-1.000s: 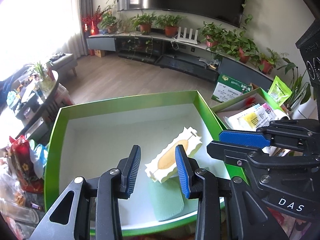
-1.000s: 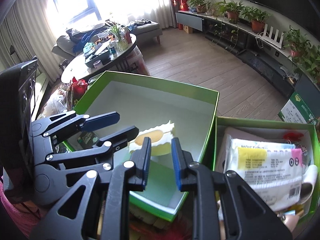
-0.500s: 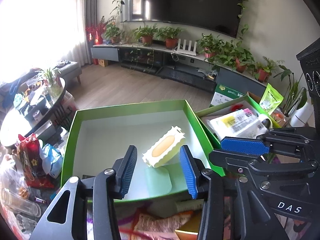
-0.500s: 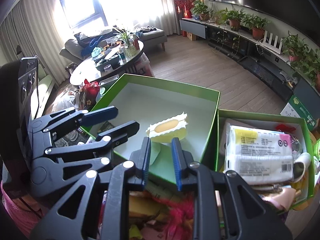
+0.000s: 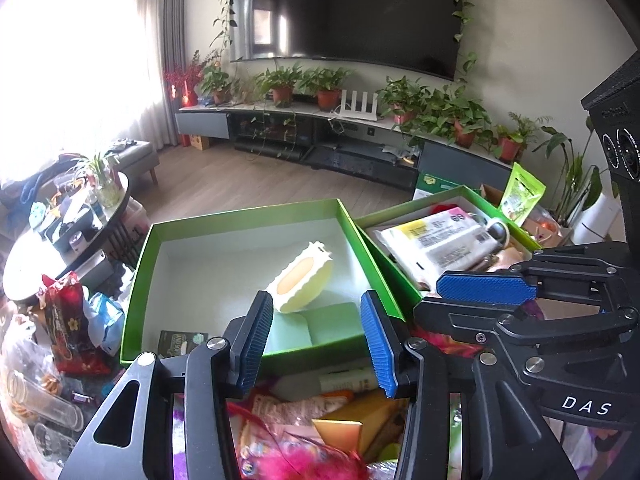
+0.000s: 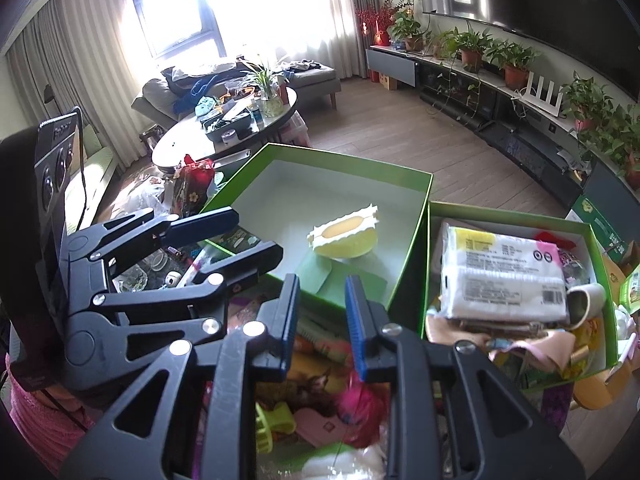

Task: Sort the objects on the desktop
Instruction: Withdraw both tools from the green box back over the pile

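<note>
Nearest: a loose heap of unsorted bits (image 6: 320,408), packets and pink fluff, lying under both tools, presumably the stock yet to be sorted.

Left gripper (image 5: 316,340): jaws apart, nothing between them, having opened within the last second; it hangs over the near wall of the green box.

Right gripper (image 6: 322,312): jaws drawn almost together, gripping nothing, poised above the heap.

Green box (image 5: 140,280): open-topped and mostly bare. Inside, near its front, a cream and yellow toy with zigzag edges (image 5: 301,278) rests tilted on a pale green pouch (image 5: 312,328), probably the item just filed there.

Second green box (image 6: 596,240): just beside the first, already crowded; a white wipes pack (image 6: 504,276) lies on top.

Beyond: wooden floor, a round table (image 6: 168,148) and potted plants (image 5: 328,88).
</note>
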### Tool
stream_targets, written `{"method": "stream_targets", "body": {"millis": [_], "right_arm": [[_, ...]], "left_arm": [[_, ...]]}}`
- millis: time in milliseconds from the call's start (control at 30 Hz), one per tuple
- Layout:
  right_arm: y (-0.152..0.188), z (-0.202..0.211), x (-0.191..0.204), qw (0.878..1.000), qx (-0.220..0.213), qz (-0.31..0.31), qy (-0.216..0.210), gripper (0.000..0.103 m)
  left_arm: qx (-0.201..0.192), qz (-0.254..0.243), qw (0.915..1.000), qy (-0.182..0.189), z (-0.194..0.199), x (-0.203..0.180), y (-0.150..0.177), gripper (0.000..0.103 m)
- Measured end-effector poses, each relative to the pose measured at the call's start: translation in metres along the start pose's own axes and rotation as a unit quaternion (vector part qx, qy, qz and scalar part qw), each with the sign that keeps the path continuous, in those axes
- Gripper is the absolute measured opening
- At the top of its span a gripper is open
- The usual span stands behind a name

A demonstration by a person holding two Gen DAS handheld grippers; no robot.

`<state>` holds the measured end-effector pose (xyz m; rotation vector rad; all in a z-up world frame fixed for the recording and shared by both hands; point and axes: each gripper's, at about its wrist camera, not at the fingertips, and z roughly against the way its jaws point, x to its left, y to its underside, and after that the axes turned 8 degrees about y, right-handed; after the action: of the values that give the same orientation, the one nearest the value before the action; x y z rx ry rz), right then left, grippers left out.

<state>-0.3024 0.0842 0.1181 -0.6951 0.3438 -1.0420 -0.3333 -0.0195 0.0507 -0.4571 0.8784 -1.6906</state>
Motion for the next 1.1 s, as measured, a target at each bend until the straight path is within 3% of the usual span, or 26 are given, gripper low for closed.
{"method": "stream_targets", "body": {"millis": [200,600,1100], "right_arm": [[0.014,0.016,-0.002,1.0,-0.004,-0.005,-0.003,0.024],[0.055,0.032,-0.004,1.0,-0.004,-0.008,-0.021,0.027],[0.113,0.044,0.003,0.999,0.001,-0.005,-0.036,0.027]], "left_arm": [[-0.013,-0.003,0.9998,0.014,0.015,-0.017,0.011,0.046],[-0.034,-0.014,0.9993,0.003,0.035,-0.051,0.049,0.047],[-0.025,-0.019,0.9995,-0.011,0.048,-0.081,0.101,0.047]]}}
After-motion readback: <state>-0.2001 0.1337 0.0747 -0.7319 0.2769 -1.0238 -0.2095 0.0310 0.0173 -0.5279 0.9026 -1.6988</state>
